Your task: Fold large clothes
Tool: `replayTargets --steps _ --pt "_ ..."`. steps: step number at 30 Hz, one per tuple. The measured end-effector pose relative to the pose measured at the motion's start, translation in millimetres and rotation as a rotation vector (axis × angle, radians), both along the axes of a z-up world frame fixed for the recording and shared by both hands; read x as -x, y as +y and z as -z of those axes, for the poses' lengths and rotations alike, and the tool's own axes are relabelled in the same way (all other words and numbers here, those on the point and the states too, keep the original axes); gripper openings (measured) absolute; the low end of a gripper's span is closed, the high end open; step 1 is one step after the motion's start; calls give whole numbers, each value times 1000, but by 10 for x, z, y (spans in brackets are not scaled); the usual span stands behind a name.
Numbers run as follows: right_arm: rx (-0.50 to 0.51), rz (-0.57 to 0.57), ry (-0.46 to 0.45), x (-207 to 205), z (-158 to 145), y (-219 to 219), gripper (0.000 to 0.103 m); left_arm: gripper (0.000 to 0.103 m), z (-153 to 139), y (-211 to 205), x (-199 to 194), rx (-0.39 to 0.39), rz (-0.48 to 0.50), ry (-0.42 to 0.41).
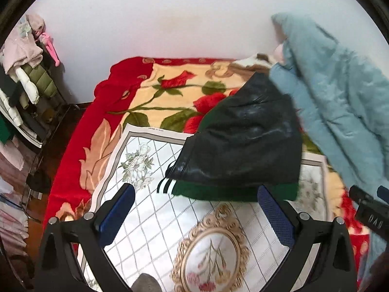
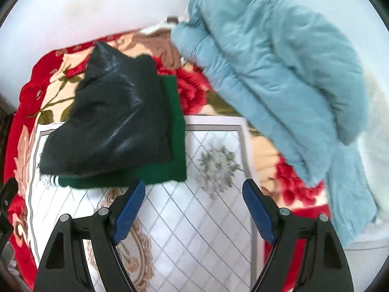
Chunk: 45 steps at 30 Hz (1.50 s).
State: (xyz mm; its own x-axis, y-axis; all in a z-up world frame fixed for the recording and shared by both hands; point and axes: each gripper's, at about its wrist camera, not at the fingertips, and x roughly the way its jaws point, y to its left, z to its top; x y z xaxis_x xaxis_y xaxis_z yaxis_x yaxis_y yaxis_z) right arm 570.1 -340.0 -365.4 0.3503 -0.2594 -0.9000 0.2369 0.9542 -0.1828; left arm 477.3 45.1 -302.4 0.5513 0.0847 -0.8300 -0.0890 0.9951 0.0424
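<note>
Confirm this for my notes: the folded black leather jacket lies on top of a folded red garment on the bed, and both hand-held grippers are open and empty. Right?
One error: the garment under the black leather jacket is green, not red, as the right wrist view shows. The rest holds: the left hand-held gripper and right hand-held gripper are open and empty.

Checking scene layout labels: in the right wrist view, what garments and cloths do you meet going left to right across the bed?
Red rose blanket's edge → black leather jacket → green garment under it → white floral cloth → light blue padded coat.
</note>
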Motion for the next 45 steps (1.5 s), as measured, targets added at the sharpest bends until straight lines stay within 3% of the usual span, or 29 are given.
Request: replayTargets --steps 9,19,30,36,45 --pt "58 -13 -167 1511 -1521 501 84 103 -1110 101 1013 -4 14 -79" --pt "31 -57 -324 2805 -2911 679 83 103 -1959 38 1923 -20 16 -186" --pt "6 -72 -375 3644 -3574 660 84 103 -2270 -107 2332 -12 34 -165" --pt "32 -83 -374 3771 -3779 615 84 103 -2399 -150 2435 -5 35 -169" --pt "-21 -117 -369 3827 -3918 579 87 103 -2502 -191 2518 -15 39 -173"
